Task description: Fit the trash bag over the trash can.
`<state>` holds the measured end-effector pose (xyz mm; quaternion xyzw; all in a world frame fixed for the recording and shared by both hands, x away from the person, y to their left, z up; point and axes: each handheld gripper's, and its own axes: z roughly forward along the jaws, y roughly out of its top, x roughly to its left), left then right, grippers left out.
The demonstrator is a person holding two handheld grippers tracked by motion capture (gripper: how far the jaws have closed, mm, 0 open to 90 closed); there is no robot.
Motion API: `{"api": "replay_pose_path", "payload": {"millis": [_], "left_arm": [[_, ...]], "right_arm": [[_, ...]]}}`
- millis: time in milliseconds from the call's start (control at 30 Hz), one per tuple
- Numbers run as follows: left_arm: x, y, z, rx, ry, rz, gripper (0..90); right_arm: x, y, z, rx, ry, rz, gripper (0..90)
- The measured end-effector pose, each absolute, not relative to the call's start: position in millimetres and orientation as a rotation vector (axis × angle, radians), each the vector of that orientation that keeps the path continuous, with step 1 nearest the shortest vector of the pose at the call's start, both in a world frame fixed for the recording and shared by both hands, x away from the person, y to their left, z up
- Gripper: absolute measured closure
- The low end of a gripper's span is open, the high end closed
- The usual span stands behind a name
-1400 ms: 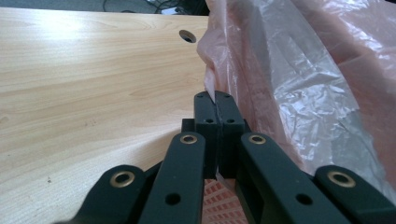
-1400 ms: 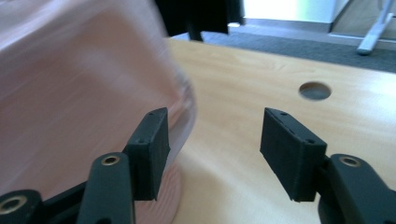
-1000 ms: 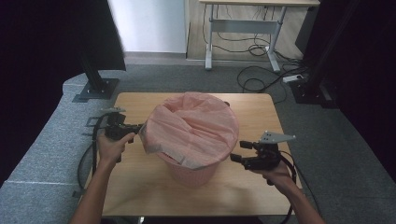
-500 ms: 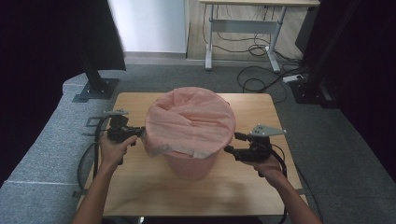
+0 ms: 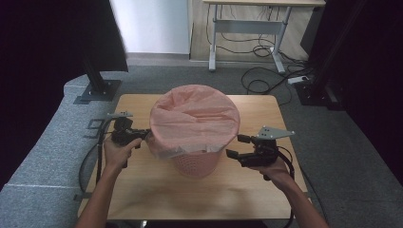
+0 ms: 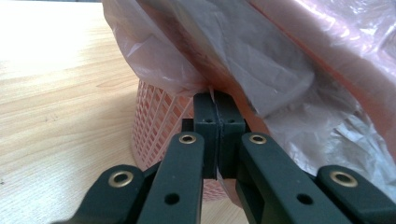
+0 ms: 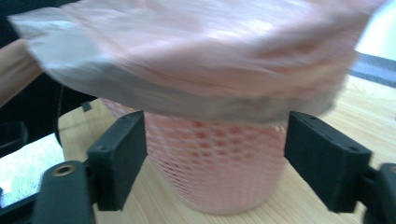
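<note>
A pink mesh basket (image 5: 197, 164) stands mid-table, and a thin pink bag (image 5: 192, 116) is stretched over its top, hanging past the rim. On the basket's left, my left gripper (image 5: 145, 134) is shut on the bag's edge. The left gripper view shows that gripper (image 6: 215, 100) pinching the film (image 6: 261, 60) just beside the mesh wall (image 6: 156, 126). My right gripper (image 5: 234, 146) hovers at the basket's right side, open. Its jaws have just been opening. In the right gripper view, that gripper (image 7: 223, 158) frames the basket (image 7: 219, 172) under the bag's hem (image 7: 196, 98), and its pads touch nothing.
The wooden table (image 5: 142, 190) has bare room in front of the basket. The left gripper's cable (image 5: 90, 156) loops off the table's left edge. Beyond the table are grey carpet, a black stand base (image 5: 97, 90) and a desk frame with floor cables (image 5: 256, 71).
The bag has gone from crumpled and sagging to stretched flat across the basket's top. My right gripper has risen slightly and come nearer the basket. The left gripper has stayed put.
</note>
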<state>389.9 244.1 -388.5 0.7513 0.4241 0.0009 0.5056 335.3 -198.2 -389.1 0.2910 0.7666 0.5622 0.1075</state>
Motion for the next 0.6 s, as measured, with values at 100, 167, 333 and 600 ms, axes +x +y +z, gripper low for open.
{"api": "replay_pose_path", "payload": {"millis": [100, 167, 333, 600], "left_arm": [[389, 244, -389, 1.808, 1.023, 0.000, 89.0], [389, 244, -389, 1.809, 1.021, -0.002, 89.0], [390, 244, -389, 1.808, 1.015, -0.009, 88.9], [387, 244, -391, 1.804, 1.014, -0.003, 88.9]], "right_arm": [[332, -190, -384, 0.807, 2.254, 1.677, 21.8], [331, -188, -381, 0.798, 2.232, 1.643, 35.7], [331, -191, -377, 0.810, 2.180, 1.630, 69.1], [322, -194, -378, 0.755, 2.186, 1.590, 89.8]]}}
